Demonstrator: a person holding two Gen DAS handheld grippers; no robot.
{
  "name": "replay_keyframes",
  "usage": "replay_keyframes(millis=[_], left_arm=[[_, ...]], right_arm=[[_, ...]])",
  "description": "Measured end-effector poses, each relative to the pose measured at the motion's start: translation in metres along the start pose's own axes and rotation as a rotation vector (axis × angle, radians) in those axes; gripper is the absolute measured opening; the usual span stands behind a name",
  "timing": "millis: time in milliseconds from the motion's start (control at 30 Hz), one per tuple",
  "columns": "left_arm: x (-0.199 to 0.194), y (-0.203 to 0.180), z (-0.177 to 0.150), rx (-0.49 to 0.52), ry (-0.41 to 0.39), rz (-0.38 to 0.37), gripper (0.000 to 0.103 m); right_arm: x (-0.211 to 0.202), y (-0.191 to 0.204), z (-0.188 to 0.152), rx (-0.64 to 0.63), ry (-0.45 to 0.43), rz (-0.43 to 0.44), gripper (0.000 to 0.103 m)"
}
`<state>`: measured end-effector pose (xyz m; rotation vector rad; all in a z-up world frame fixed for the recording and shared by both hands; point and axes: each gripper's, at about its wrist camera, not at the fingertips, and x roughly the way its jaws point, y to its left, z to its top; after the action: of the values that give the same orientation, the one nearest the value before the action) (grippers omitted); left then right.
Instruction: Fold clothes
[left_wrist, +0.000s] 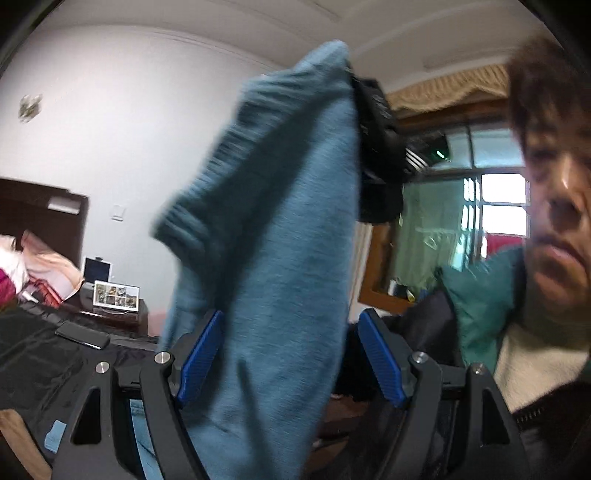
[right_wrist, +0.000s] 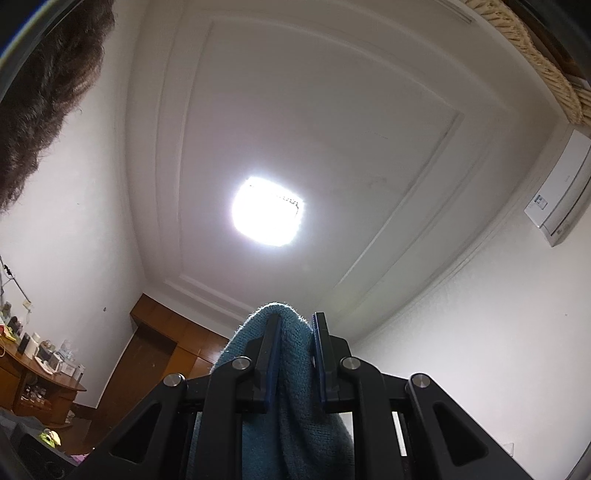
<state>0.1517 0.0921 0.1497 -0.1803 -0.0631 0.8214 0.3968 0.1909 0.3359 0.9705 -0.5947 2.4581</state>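
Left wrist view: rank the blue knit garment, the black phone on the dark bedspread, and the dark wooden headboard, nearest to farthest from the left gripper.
1. Blue knit garment: hanging between the open pads of the left gripper.
2. Black phone: lower left, on the dark bedspread.
3. Dark wooden headboard: far left, against the wall.

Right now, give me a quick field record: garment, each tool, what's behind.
garment: blue knit sweater, hanging in the air
right tool: shut on the sweater's top fold, aimed up toward the ceiling light
left tool: open, pads clear of the cloth, sweater hanging between them
background: bed with dark cover, window
fold: not yet started
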Motion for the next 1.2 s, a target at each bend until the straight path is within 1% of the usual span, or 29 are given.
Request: replay_keyframes(millis=[67,133,267,367,467,500,567,667,733,833,900,933,1000,1067,1100,1200], left_arm=[[0.002,-0.006,-0.004,0.026,0.03,0.022,0.079],[0.007,-0.001,-0.008,0.015,0.055,0.068,0.079],[-0.004,0.013,-0.013,-0.053,0.033,0.102,0.079],[-0.011,0.02,-0.016,-0.077,0.018,0.139,0.079],[-0.019,0.025,-0.025,-0.111,0.021,0.187,0.078],[-0.016,0.032,-0.029,-0.132,0.022,0.205,0.078],[-0.016,0.041,-0.037,-0.171,0.022,0.221,0.078],[-0.01,0.056,-0.049,-0.232,0.048,0.245,0.078],[-0.001,0.065,-0.057,-0.27,0.082,0.231,0.075],[0.014,0.066,-0.067,-0.28,0.144,0.182,0.066],[0.022,0.064,-0.07,-0.275,0.184,0.174,0.049],[0.025,0.063,-0.072,-0.276,0.198,0.172,0.044],[0.03,0.062,-0.076,-0.289,0.211,0.169,0.029],[0.03,0.062,-0.08,-0.314,0.206,0.153,0.021],[0.03,0.062,-0.082,-0.326,0.203,0.146,0.019],[0.037,0.067,-0.082,-0.355,0.197,0.131,0.018]], right_arm=[[-0.002,0.002,0.0,0.014,-0.009,0.005,0.016],[-0.004,0.006,0.0,0.026,-0.021,0.012,0.016],[-0.01,0.013,0.007,0.01,-0.046,0.025,0.016],[-0.013,0.015,0.01,-0.006,-0.053,0.021,0.016],[-0.013,0.011,0.01,0.009,-0.05,0.011,0.016],[-0.011,0.009,0.011,0.017,-0.049,0.008,0.016],[-0.009,0.004,0.013,0.034,-0.047,0.004,0.016],[-0.007,0.0,0.015,0.062,-0.045,0.009,0.016],[-0.008,0.0,0.017,0.069,-0.045,0.013,0.016],[-0.009,0.001,0.018,0.067,-0.047,0.009,0.016],[-0.006,0.0,0.015,0.063,-0.049,0.005,0.016],[-0.008,0.001,0.012,0.061,-0.05,0.0,0.016],[-0.014,0.003,0.003,0.057,-0.05,-0.009,0.016],[-0.014,0.005,0.0,0.061,-0.045,-0.011,0.016],[-0.014,0.006,-0.001,0.064,-0.044,-0.012,0.016],[-0.01,0.007,0.0,0.067,-0.042,-0.012,0.016]])
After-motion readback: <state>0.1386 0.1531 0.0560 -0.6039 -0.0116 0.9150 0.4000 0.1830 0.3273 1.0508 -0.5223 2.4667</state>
